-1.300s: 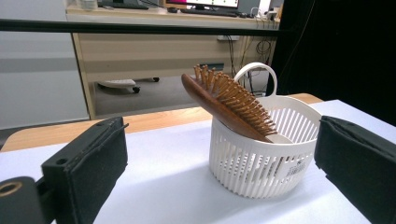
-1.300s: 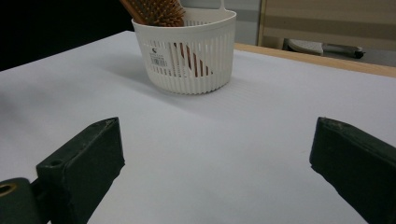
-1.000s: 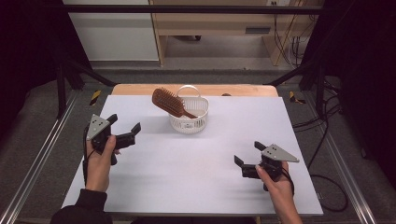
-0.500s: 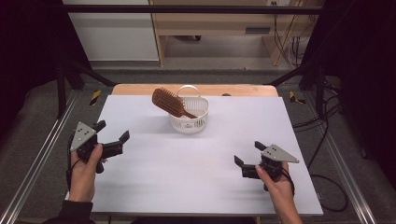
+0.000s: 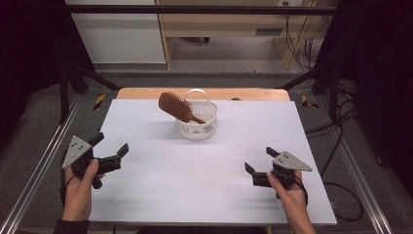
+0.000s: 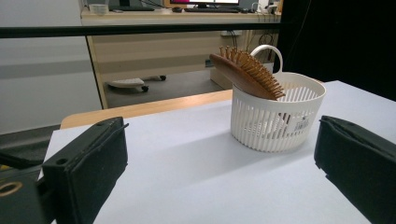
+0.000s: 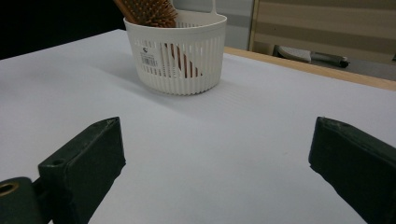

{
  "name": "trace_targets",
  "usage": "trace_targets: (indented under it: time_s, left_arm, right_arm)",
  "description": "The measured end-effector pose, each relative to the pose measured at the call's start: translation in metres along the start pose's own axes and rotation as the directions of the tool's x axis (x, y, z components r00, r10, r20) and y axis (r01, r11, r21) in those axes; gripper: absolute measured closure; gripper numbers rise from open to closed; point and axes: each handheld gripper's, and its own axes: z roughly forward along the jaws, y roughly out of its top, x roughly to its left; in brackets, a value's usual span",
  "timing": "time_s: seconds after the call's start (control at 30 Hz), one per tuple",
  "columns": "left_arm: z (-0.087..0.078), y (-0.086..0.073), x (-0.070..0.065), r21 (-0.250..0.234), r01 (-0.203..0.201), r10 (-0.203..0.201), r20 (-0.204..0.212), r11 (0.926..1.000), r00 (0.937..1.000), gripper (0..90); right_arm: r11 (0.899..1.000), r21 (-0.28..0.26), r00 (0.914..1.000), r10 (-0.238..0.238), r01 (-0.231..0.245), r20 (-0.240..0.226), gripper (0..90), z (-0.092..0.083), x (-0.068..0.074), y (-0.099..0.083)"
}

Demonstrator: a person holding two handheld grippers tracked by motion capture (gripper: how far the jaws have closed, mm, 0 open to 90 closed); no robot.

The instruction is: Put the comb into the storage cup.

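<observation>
High view: white basket (image 5: pixel 197 119) sits upper centre of the counter (image 5: pixel 204 180), wooden hairbrush (image 5: pixel 177 107) leaning in it, head over the rim at upper left. Left gripper (image 5: pixel 113 152) at lower left, right gripper (image 5: pixel 258 164) at lower right, both w/ fingers apart, well apart from basket.

Left gripper view: basket (image 6: pixel 275 116) right of centre, brush (image 6: pixel 245 72) bristles up.

Right gripper view: basket (image 7: pixel 177 51) at top, left of centre.
</observation>
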Motion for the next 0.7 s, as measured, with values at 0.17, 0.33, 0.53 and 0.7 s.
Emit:
trace_targets:
  time_s: [0.17,0.33,0.53,0.7]
  left_arm:
    - [-0.006,-0.009,0.003,-0.006,0.017,-0.017,-0.009,0.9998,0.9998,2.5]
    - [-0.01,-0.017,0.004,-0.01,0.032,-0.032,-0.018,0.9995,0.9993,2.6]
    - [-0.012,-0.025,0.0,-0.009,0.027,-0.027,-0.005,0.9996,0.9996,2.6]
    - [-0.013,-0.034,-0.005,-0.015,0.033,-0.033,0.016,0.9993,0.9993,2.7]
  right_arm:
    - [1.0,-0.004,0.9999,-0.011,0.011,0.001,4.0,-0.001,-0.001,-0.001]
    - [1.0,-0.02,0.9998,-0.018,0.018,0.007,4.0,-0.003,-0.001,-0.001]
    - [0.999,-0.033,0.9995,-0.03,0.03,0.005,4.0,-0.004,-0.001,-0.001]
    - [0.998,-0.044,0.9992,-0.037,0.038,0.013,3.9,-0.005,-0.003,-0.002]
